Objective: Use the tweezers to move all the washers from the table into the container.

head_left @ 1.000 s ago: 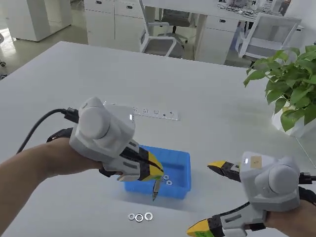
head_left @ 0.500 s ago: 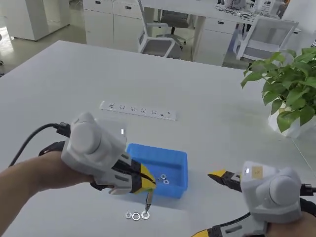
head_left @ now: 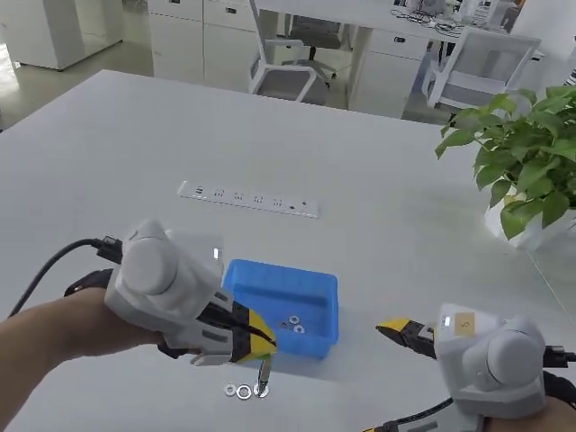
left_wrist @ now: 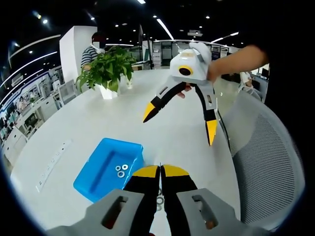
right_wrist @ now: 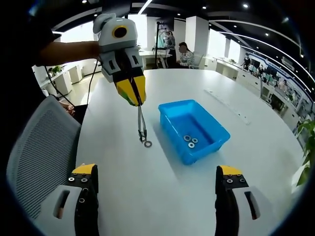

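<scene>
My left gripper (head_left: 263,342) is shut on metal tweezers (head_left: 263,371) that point down at the table. The tweezers' tips rest at the right end of a short row of three washers (head_left: 243,391) in front of the blue container (head_left: 310,283). Three more washers (head_left: 290,324) lie inside it. In the right gripper view the tweezers (right_wrist: 141,123) touch a washer (right_wrist: 147,144) beside the container (right_wrist: 209,125). My right gripper (head_left: 387,376) hovers open to the right with nothing between its fingers. In the left gripper view it hangs open (left_wrist: 179,125) beyond the container (left_wrist: 93,179).
A white power strip (head_left: 247,199) lies behind the container. A potted plant (head_left: 517,171) stands at the right edge of the white table (head_left: 378,207). Office chairs (head_left: 288,63) and desks stand beyond the far edge. A mesh chair (left_wrist: 268,162) is close behind me.
My left gripper has come down and toward me from the container's front edge, so the tweezers' tips now sit at the washers on the table. The right gripper stays open.
</scene>
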A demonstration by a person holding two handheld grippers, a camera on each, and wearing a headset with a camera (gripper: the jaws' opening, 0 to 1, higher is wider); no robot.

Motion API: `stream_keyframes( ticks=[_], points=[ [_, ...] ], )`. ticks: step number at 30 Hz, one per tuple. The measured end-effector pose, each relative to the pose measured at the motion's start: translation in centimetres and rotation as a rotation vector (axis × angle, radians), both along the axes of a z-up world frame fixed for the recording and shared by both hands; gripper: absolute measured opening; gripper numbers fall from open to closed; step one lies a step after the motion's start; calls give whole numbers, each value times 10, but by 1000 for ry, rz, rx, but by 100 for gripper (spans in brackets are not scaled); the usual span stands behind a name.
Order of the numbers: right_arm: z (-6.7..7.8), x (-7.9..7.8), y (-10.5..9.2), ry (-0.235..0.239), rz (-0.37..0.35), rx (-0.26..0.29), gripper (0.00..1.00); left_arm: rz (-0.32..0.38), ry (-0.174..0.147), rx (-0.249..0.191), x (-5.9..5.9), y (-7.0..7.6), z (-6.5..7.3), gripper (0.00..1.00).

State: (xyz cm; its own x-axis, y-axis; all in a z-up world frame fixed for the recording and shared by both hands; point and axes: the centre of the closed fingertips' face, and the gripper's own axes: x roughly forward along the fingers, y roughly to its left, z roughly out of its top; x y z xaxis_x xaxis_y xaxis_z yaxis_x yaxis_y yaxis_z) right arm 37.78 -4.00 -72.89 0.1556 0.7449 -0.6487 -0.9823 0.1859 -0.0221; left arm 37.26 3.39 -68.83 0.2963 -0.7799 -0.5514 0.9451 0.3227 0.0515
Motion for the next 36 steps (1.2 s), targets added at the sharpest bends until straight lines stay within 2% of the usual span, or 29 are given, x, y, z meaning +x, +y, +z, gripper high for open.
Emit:
stream_keyframes(
  ticks=[5, 9, 15, 23, 29, 36],
  points=[
    [-3, -3, -1, 6, 4, -7, 100, -1, -8, -3, 1, 0, -3, 5],
    [-4, -4, -1, 10, 5, -10, 100, -2, 1, 2, 0, 0, -7, 5],
    [-5, -5, 0, 12, 9, -14, 100, 5, 3, -20, 0, -1, -6, 5],
    [-6, -6, 9, 11, 38, -2, 96, -13, -8, -4, 0, 1, -6, 5],
    [-5, -7, 19, -7, 98, 11, 88, -21, -3, -5, -1, -1, -6, 5],
    [-9, -11, 34, -30, 214, -5, 68, -27, 10, -3, -2, 1, -7, 5]
  ],
)
